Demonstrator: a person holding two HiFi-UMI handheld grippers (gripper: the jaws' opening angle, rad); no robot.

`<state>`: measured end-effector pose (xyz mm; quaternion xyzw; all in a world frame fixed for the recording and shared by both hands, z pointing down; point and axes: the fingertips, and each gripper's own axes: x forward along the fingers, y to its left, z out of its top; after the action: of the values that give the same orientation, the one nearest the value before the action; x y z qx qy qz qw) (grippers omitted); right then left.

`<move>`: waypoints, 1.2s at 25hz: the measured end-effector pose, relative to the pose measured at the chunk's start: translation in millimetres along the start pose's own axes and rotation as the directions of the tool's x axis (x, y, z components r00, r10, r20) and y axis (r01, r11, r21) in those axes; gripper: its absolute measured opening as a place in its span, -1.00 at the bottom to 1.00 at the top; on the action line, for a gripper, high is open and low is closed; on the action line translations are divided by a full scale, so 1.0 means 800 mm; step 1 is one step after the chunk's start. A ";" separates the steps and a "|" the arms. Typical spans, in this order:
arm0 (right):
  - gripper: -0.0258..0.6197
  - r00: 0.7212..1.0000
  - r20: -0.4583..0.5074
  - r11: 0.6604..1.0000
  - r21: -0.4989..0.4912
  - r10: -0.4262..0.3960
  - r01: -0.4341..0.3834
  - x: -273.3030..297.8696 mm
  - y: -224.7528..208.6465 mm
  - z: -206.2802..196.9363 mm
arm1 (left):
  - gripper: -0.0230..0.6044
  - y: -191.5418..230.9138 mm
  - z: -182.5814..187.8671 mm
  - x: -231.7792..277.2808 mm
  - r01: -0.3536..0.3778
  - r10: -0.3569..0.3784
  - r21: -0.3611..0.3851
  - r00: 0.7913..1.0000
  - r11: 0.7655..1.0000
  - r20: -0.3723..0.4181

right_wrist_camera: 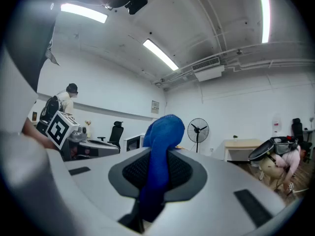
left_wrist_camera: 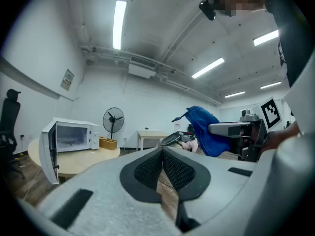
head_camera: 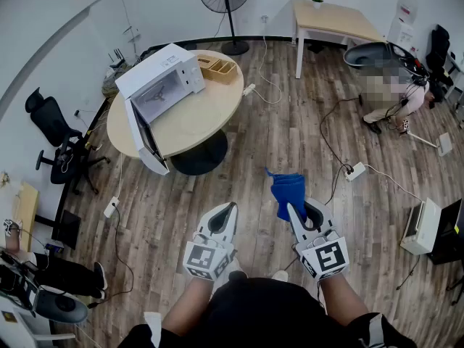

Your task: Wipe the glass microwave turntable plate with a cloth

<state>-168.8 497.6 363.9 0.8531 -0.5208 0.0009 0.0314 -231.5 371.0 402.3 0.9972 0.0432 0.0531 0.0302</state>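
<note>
Head view: I see the left gripper (head_camera: 232,207) with its jaws together and nothing in them. The right gripper (head_camera: 299,210) is clamped on a blue cloth (head_camera: 286,188) above the wood floor (head_camera: 290,129). A white microwave (head_camera: 161,84) stands well ahead on a round table (head_camera: 199,118), door open. I cannot make out the glass plate inside.

Left gripper view: the pads (left_wrist_camera: 147,168) meet at the tips, with the floor showing below them. The cloth (left_wrist_camera: 204,129) hangs to the right.

Right gripper view: both jaws pinch the cloth (right_wrist_camera: 162,136), which bunches up above the tips.
</note>
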 end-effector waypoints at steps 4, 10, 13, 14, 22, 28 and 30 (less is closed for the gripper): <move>-0.73 1.000 0.006 1.000 -0.004 0.002 -0.002 -0.003 0.006 0.005 | -0.91 0.002 0.002 -0.005 -0.007 0.007 0.007 1.000 1.000 -0.001; -0.73 1.000 0.001 1.000 -0.018 -0.006 0.006 0.007 0.009 0.006 | -0.91 0.010 0.002 -0.006 -0.004 0.004 0.006 1.000 1.000 -0.004; -0.73 1.000 0.009 1.000 -0.010 -0.011 0.012 0.019 0.013 0.007 | -0.91 0.021 0.003 -0.007 -0.003 0.003 0.008 1.000 1.000 -0.006; -0.73 1.000 0.025 1.000 0.003 -0.008 0.008 0.023 0.015 0.009 | -0.91 0.026 0.003 -0.007 -0.001 0.001 0.009 1.000 1.000 -0.007; -0.72 0.996 0.095 0.999 0.049 0.000 -0.005 0.086 0.031 0.027 | -0.91 0.090 0.007 0.003 0.031 -0.031 0.027 1.000 0.999 -0.002; -0.71 0.995 0.100 0.997 0.072 -0.010 0.003 0.132 0.052 0.030 | -0.91 0.147 0.010 0.003 0.097 -0.097 0.052 0.995 0.994 -0.002; -0.71 0.995 0.092 0.997 0.070 -0.024 0.018 0.144 0.056 0.029 | -0.91 0.162 0.011 0.004 0.119 -0.119 0.061 0.993 0.991 -0.001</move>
<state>-157.0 373.7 347.4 0.8582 -0.5124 -0.0210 -0.0221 -216.6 241.9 401.9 0.9934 0.1042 0.0486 0.0028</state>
